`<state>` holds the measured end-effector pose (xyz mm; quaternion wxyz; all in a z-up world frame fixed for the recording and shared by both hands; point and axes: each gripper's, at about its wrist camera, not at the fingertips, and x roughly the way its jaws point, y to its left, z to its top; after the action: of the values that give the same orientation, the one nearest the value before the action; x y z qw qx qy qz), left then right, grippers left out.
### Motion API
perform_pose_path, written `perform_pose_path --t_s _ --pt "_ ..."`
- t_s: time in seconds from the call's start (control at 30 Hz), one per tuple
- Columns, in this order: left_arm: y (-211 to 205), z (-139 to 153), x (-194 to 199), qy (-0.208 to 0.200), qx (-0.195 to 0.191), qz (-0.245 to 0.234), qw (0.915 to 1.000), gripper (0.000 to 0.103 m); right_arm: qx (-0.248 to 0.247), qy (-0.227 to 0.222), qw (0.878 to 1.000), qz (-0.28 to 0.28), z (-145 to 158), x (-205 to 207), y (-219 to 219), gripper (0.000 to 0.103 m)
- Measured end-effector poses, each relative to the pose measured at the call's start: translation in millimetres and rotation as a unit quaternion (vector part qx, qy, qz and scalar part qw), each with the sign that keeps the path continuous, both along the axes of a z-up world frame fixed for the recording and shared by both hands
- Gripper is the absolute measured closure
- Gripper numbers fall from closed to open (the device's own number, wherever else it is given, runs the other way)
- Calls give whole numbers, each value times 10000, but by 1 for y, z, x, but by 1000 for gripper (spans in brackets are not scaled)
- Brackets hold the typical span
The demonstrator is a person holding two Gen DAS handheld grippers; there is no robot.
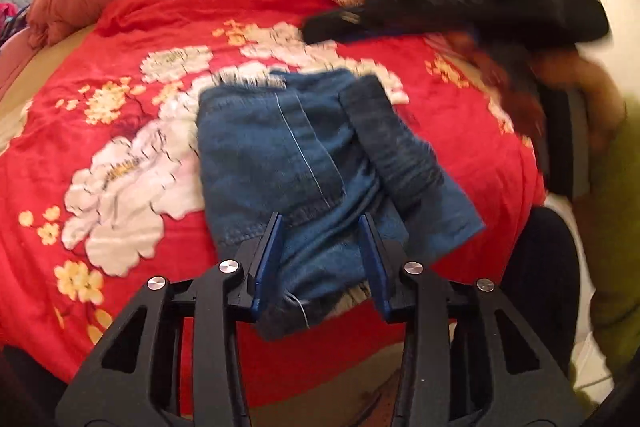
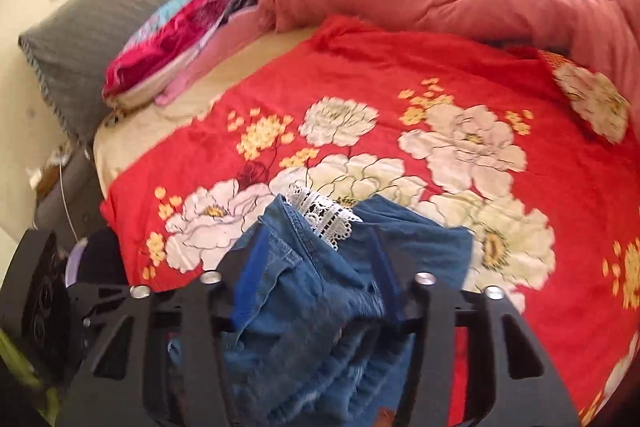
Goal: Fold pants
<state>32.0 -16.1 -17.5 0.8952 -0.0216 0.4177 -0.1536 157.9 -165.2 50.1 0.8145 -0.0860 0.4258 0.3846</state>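
A: Start at the left gripper (image 1: 320, 255). Its blue pads stand on either side of the near end of the folded pants (image 1: 316, 163), with denim between them, but I cannot tell whether they press on the cloth.

B: The right gripper (image 2: 316, 267) has a bunched fold of the pants (image 2: 304, 291) filling its jaws, both pads against the denim: it is clamped on them.

A: The left wrist view shows the pants lying near the front edge of the red floral blanket (image 1: 120, 155), frayed hem pointing away.

B: Only the right wrist view shows the white lace trim (image 2: 324, 213), plus the grey pillow (image 2: 120, 27) at the bed's far-left corner.

A: Mine shows the right gripper blurred above the blanket's far side.
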Motion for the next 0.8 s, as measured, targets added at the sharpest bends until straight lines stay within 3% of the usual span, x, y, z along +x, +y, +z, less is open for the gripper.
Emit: perform_pose_path --t_s 0.1,0.3,0.37,0.4,0.47,0.57,0.63,0.67,0.8 --pt "-5 -8 -6 -8 98 -91 9999 72 -521 135 9982 249 -19 11 25 62" --pt "3 -7 -6 35 -128 -106 9999 72 -1155 376 9908 595 -49 11 48 63" --pt "5 -8 -6 48 -196 -107 9997 72 -1339 302 9878 732 -53 4 52 70" --pt "6 -9 -5 52 -228 -105 9997 72 -1365 303 9872 773 -55 3 54 88" --pt "8 -10 -4 67 -281 -105 9995 72 -1399 115 9871 766 -54 -3 56 98" --pt "9 -9 -4 72 -364 -84 9993 72 -1316 -272 9896 513 -37 -4 55 100" --pt "9 -9 -4 61 -375 -64 9993 72 -1085 -266 9932 336 -29 4 53 100" --pt "10 -8 -3 53 -384 -54 9992 72 -976 -213 9947 250 -31 9 54 101" --pt "12 -8 -2 66 -378 -32 9993 72 -1413 -195 9896 164 -61 17 70 100"
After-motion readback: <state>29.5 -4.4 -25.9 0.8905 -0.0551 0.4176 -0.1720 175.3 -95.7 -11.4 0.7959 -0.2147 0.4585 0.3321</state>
